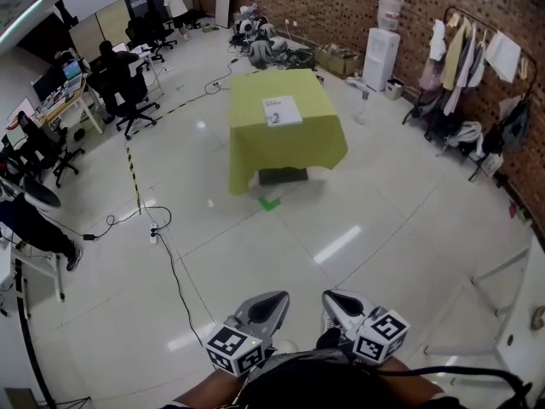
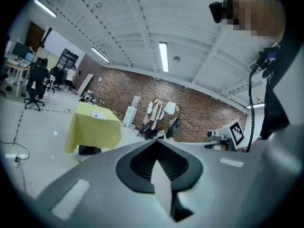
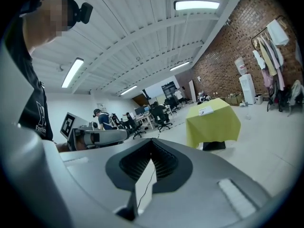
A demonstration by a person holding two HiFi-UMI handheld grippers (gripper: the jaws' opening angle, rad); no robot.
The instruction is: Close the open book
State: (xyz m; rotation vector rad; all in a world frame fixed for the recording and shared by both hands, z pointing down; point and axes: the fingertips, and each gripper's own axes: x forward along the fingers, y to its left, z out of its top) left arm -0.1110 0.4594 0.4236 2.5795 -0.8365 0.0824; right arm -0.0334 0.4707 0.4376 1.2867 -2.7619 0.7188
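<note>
Both your left gripper and right gripper have jaws closed, empty. The book lies open on the yellow-draped table, well apart from you. No step is complete: approach, then close it.

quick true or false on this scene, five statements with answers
1. The book lies on the table with the yellow-green cloth. True.
2. The left gripper holds the book. False: its jaws are together on nothing, and the book lies far ahead of it.
3. The right gripper has its jaws wide apart. False: they are together, with nothing between them.
4. A water dispenser stands by the brick wall. True.
5. In the head view the clothes rack stands left of the table. False: it stands to the right.
</note>
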